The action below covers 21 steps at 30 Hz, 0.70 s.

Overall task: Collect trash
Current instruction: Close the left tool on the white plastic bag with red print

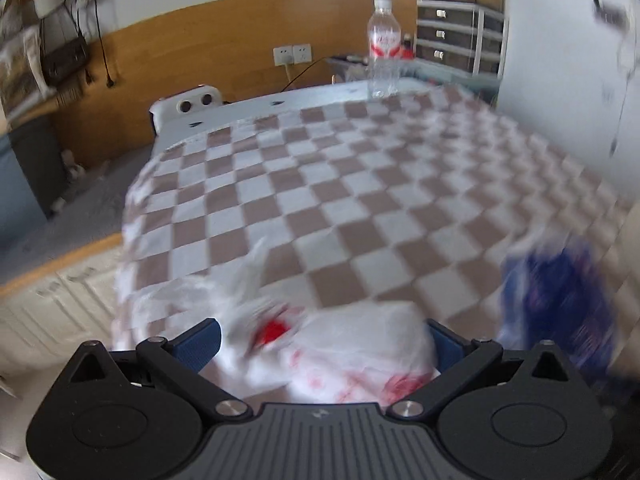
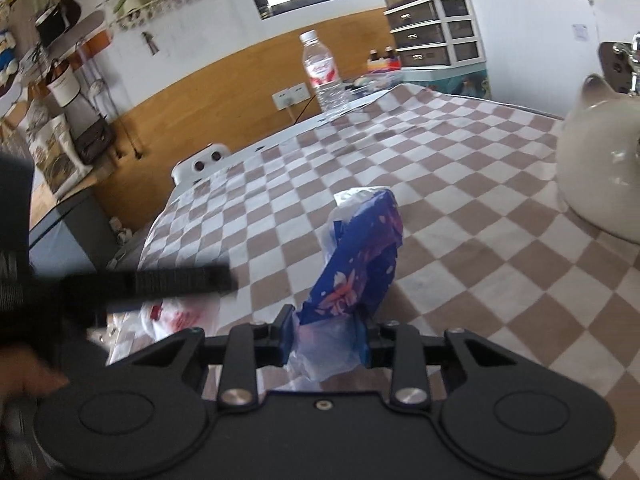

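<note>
Two grippers reach over a table with a brown and white checked cloth (image 2: 460, 208). The right gripper (image 2: 326, 338) has its blue pads squeezed onto a crumpled blue wrapper (image 2: 360, 256) with pink and white marks. The wrapper sticks up and forward from between the pads, and a bit of clear plastic hangs below them. So the right gripper is closed and gripping the wrapper.

The left gripper (image 1: 324, 342) has its jaws wide apart. A white plastic bag (image 1: 340, 344) with red print lies between the two blue pads, right in front of the gripper. The picture is blurry, so I cannot tell if the pads touch the bag. They do not squeeze it.

In the left view the blue wrapper shows as a blur off to the right of the left gripper. In the right view the white bag sits low to the left of the right gripper, under a dark blurry bar.

Far ahead of both grippers stands a clear water bottle (image 2: 324, 76) with a red label. A big cream kettle (image 2: 596, 168) sits far to the right of the right gripper.
</note>
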Each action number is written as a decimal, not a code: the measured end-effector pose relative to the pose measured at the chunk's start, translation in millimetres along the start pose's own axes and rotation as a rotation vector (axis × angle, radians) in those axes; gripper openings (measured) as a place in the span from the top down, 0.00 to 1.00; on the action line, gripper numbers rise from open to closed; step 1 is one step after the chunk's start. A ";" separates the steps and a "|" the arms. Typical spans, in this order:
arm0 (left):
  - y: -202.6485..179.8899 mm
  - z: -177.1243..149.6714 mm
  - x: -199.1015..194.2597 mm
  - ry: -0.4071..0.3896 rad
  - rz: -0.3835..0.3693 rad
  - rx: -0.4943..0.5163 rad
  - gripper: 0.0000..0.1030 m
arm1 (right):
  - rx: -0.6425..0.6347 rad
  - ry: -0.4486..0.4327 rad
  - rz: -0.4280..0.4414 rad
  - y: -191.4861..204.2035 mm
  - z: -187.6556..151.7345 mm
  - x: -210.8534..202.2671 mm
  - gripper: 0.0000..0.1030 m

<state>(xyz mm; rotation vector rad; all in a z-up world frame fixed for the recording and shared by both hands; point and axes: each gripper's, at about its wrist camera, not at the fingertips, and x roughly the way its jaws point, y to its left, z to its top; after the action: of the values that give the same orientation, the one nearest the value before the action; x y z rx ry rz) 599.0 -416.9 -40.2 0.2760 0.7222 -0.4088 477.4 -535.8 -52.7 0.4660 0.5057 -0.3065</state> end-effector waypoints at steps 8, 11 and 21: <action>49.4 -16.6 -15.5 0.071 -0.013 -0.148 0.06 | -0.043 0.007 0.006 8.5 -0.5 1.6 0.69; 70.7 -23.0 -21.4 0.105 -0.046 -0.234 0.11 | -0.071 0.014 0.001 12.2 -1.7 2.6 0.69; 97.2 -15.7 -32.1 0.072 -0.153 -0.487 0.09 | -0.078 0.031 0.033 14.0 -2.7 5.5 0.69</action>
<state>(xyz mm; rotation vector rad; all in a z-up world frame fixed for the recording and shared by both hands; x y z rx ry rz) 612.1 -316.3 -19.4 -0.2262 0.8927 -0.3564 486.5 -523.5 -52.8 0.4031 0.5377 -0.2467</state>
